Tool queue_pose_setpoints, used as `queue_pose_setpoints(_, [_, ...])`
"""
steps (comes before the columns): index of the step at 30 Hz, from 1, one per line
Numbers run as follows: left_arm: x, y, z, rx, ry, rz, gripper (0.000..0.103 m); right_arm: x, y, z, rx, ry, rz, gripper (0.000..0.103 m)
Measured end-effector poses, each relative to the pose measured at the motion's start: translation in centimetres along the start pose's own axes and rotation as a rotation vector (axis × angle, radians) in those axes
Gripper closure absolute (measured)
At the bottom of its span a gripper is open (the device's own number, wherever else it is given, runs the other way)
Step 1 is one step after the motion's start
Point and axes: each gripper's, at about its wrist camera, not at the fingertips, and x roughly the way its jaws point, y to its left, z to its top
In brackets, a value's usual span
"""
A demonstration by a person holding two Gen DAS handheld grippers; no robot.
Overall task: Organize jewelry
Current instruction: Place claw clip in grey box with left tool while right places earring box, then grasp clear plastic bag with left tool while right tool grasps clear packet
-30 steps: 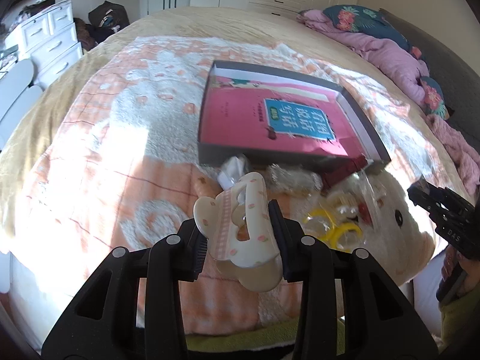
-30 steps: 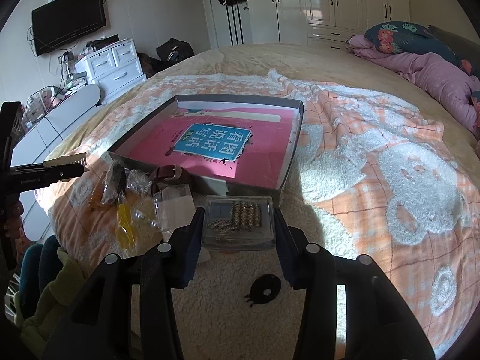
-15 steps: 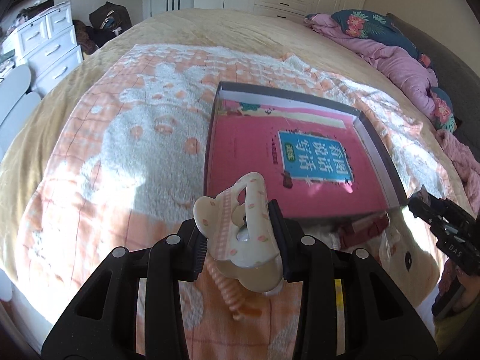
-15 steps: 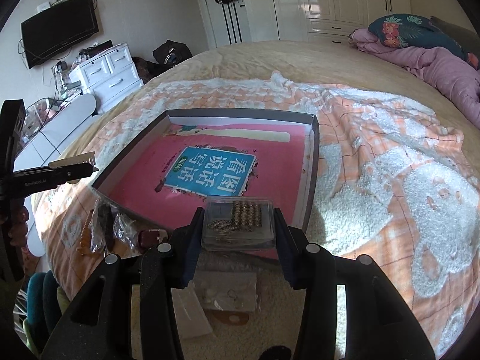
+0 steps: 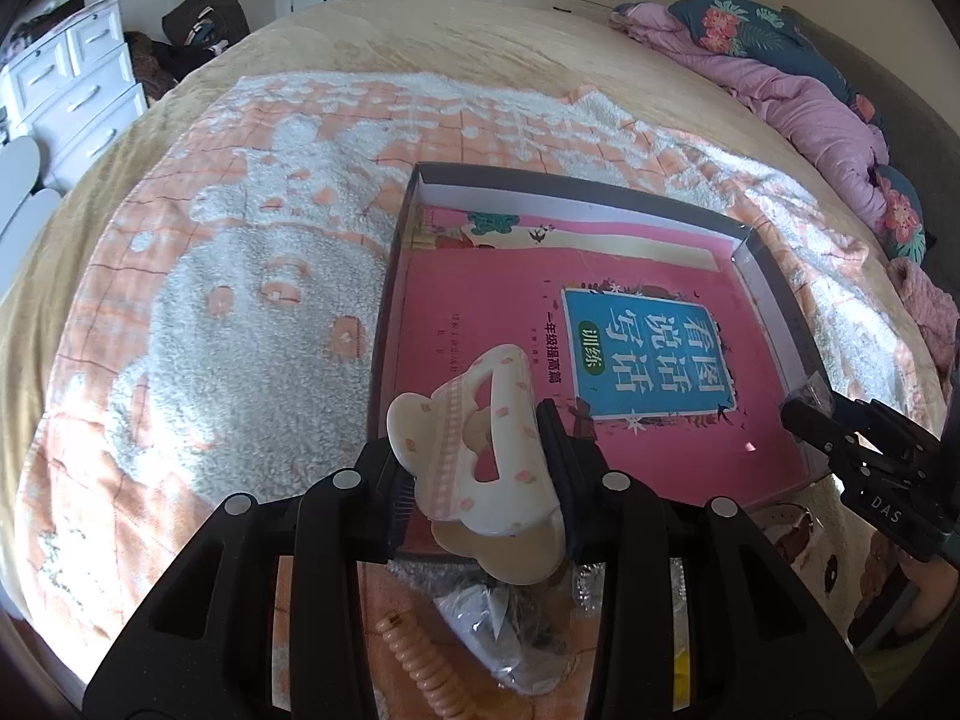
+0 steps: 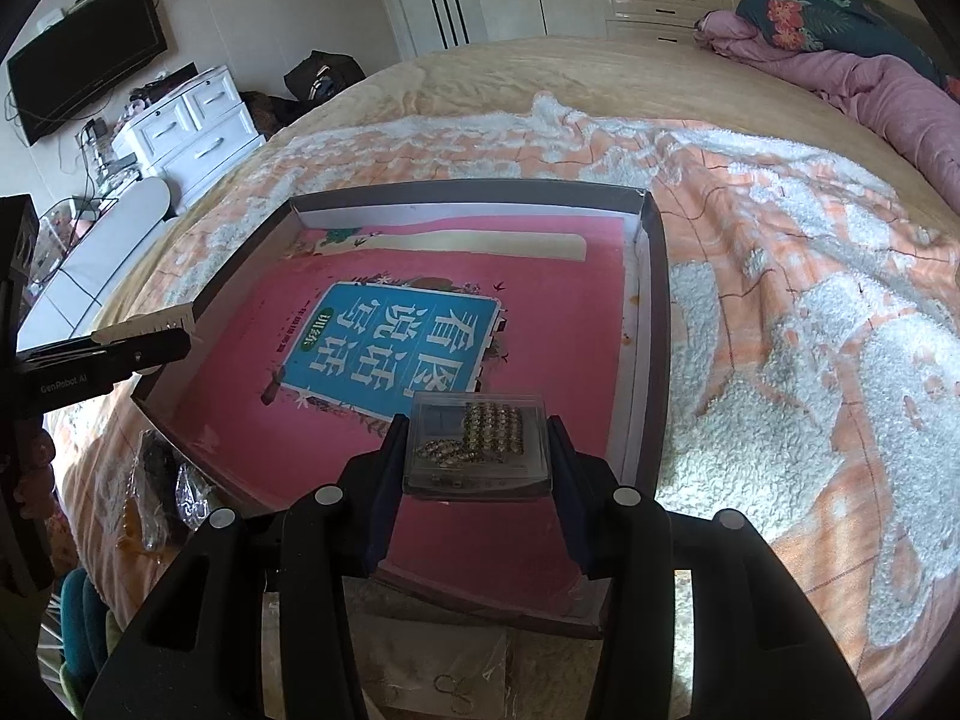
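Observation:
My left gripper (image 5: 480, 480) is shut on a cream hair claw clip (image 5: 480, 468) with pink spots, held above the near left corner of a shallow dark box (image 5: 414, 204). A pink book (image 5: 510, 312) lies flat in the box. My right gripper (image 6: 477, 456) is shut on a small clear case of gold beads (image 6: 477, 444), held over the near right part of the same box (image 6: 654, 300). The right gripper also shows at the right edge of the left wrist view (image 5: 864, 462), and the left gripper at the left edge of the right wrist view (image 6: 108, 354).
Loose jewelry in small clear bags (image 5: 510, 630) and a peach coil hair tie (image 5: 426, 660) lie on the blanket in front of the box. More bags (image 6: 168, 480) lie at its near left. Pink bedding (image 5: 810, 108) is piled far right. White drawers (image 6: 192, 126) stand left.
Both grippers have moved forward with their loads, from above the loose bags on the blanket to above the near edge of the box.

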Motion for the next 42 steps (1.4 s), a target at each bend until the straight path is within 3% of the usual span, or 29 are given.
queue_pose_setpoints(3, [0.5,0.0,0.1,0.002,0.008,0.002,0.074,0.0,-0.3,-0.1,0.01,0.002,0.001,0.06])
queue_pose_setpoints(8, [1.2,0.2,0.4,-0.004,0.016,0.004,0.074,-1.1,-0.5,-0.2,0.016,-0.031,0.004,0.046])
queue_pose_setpoints(17, [1.9,-0.1,0.3,0.0,0.029,-0.006,0.074,-4.5,-0.1,-0.8,0.002,-0.073,0.022,0.038])
queue_pose_setpoints(19, [1.9,-0.3,0.3,0.005,0.028,-0.01,0.069,-5.2,0.1,-1.1,-0.004,-0.076,0.025,0.036])
queue_pose_setpoints(21, [1.8,-0.4,0.3,0.011,0.02,-0.004,0.057,-5.7,0.3,-1.3,-0.009,-0.077,0.03,0.036])
queue_pose_setpoints(25, [1.1,-0.4,0.3,0.014,0.001,-0.001,0.053,-6.7,0.9,-1.8,-0.027,-0.086,0.037,0.034])
queue_pose_setpoints(35, [-2.4,0.2,0.0,-0.011,-0.066,0.004,0.02,-8.6,1.7,-3.0,-0.046,-0.099,0.05,0.029])
queue_pose_setpoints(42, [-4.9,1.1,-0.9,-0.041,-0.104,-0.002,0.015,-9.4,2.4,-3.9,-0.055,-0.109,0.06,0.027])
